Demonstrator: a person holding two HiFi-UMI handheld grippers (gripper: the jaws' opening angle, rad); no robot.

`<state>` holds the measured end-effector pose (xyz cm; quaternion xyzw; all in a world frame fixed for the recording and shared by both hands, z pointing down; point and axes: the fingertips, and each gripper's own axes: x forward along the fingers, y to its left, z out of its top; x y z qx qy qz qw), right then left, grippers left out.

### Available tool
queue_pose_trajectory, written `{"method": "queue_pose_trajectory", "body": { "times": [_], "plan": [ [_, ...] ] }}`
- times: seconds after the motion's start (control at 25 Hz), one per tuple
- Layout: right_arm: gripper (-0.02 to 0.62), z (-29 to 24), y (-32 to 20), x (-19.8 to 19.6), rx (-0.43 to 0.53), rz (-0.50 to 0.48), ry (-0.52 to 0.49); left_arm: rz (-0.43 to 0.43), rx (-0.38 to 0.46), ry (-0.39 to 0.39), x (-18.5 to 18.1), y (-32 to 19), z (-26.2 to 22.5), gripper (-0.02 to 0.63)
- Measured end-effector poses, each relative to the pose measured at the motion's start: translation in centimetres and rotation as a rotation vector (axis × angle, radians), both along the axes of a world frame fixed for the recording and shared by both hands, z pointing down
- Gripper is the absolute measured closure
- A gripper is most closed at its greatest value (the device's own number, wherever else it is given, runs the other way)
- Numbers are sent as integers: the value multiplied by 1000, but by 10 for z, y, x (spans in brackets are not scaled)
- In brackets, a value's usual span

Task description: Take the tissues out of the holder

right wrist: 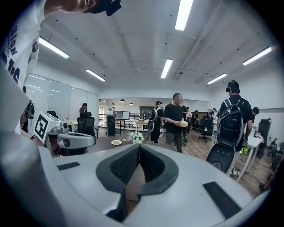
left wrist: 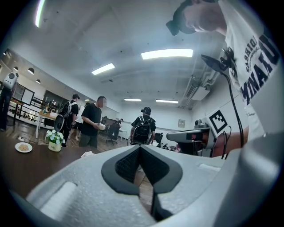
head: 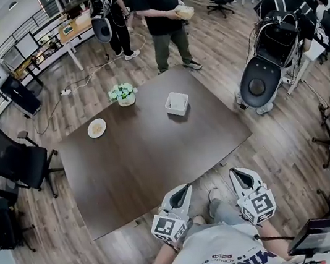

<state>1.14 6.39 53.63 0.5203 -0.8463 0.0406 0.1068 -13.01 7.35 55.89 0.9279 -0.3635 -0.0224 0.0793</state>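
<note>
The white tissue holder stands on the far part of the dark brown table, with white tissue showing in its top. In the left gripper view the tissue holder is only a small pale shape past the jaws. Both grippers hang near my body, short of the table's near edge and far from the holder. My left gripper is shut with nothing in it. The right gripper is also shut and empty, its jaws meeting at the tip.
A pot of white flowers and a small plate sit at the table's far left. A person in black stands beyond the table with a bowl. Black office chairs are on the left, and a round-backed chair on the right.
</note>
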Motion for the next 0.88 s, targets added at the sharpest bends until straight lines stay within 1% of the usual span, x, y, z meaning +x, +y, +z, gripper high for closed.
{"method": "queue_pose_trajectory", "body": {
  "times": [0.28, 0.44, 0.64, 0.8, 0.88],
  "plan": [
    [587, 6, -51, -8, -3, -46, -14, -34, -16, -1, 0, -37, 3, 601],
    [587, 6, -86, -9, 3, -74, -38, -55, -30, -20, 3, -61, 4, 601],
    [587, 6, -140, 13, 15, -95, -52, -100, -54, -34, 17, -110, 8, 601],
    [586, 6, -193, 38, 27, -105, -59, -136, -38, -52, 38, -165, 0, 601],
    [587, 3, -208, 39, 28, -124, -62, -157, -25, -54, 40, -181, -11, 601]
  ]
}}
